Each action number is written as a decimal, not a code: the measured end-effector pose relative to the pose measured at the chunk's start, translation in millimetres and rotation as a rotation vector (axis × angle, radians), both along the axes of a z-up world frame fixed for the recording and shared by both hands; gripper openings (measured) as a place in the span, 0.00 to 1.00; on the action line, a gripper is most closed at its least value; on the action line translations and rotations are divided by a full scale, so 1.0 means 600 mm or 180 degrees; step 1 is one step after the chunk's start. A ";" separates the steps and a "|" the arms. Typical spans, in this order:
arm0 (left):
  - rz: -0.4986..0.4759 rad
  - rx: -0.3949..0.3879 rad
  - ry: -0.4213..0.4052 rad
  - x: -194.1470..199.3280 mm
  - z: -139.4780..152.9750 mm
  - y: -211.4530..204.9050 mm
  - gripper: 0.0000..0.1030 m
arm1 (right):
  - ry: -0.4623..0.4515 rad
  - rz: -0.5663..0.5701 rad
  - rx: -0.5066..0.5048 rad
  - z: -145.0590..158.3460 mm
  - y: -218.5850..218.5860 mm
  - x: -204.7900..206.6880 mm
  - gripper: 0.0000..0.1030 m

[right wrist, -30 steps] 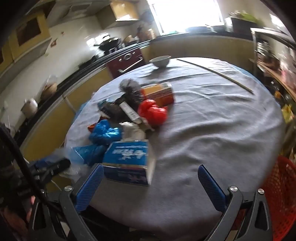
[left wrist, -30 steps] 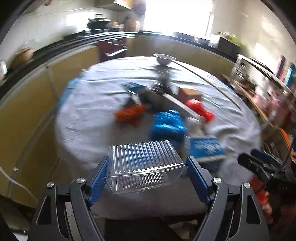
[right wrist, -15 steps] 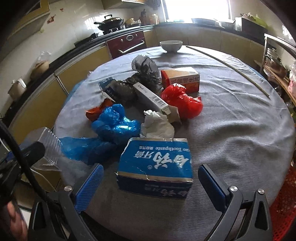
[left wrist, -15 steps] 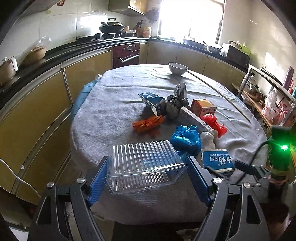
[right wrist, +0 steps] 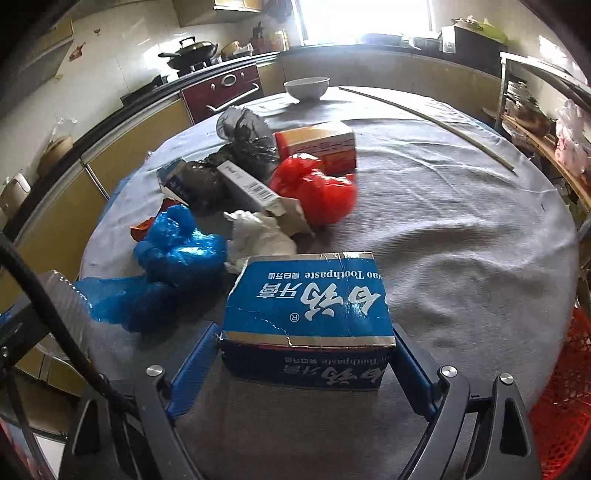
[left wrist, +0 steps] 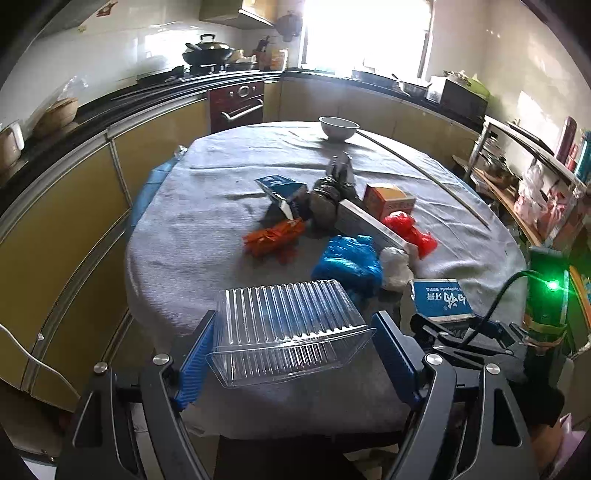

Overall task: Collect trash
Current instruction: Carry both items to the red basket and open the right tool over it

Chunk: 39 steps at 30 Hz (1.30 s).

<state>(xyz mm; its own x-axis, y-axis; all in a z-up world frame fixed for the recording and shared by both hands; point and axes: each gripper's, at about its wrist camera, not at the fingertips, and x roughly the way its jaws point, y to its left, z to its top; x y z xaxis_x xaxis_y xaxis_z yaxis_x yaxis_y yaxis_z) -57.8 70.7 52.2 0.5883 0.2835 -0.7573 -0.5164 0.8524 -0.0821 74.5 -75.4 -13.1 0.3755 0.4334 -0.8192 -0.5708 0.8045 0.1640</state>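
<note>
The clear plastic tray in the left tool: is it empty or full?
Empty: through the clear plastic tray in the left tool only tablecloth shows.

Yellow cabinets (left wrist: 66, 221) line the kitchen walls (bright window (left wrist: 365, 33) behind).

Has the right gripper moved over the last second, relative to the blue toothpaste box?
Yes. The right gripper has advanced toward the blue toothpaste box on the table; its jaws, just closing, now flank the box.

clear ribbed plastic tray (left wrist: 284, 328): tilted, at surface's near edge | blue toothpaste box (right wrist: 306, 314): torn, flat | bags, cartons: heaped mid-surface (right wrist: 461, 229)
</note>
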 end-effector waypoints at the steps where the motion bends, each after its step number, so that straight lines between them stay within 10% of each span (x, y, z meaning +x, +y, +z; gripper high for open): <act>1: -0.0026 0.0018 -0.0003 0.000 0.001 -0.005 0.80 | -0.0012 0.0008 0.0060 0.003 -0.011 -0.001 0.88; 17: -0.0613 0.0214 0.0041 0.030 0.012 -0.110 0.80 | -0.0288 -0.0499 0.0587 0.062 -0.250 -0.011 0.88; 39: -0.2194 0.0049 0.0174 0.188 0.011 -0.362 0.81 | -0.0221 -0.1663 0.0901 0.041 -0.561 -0.005 0.88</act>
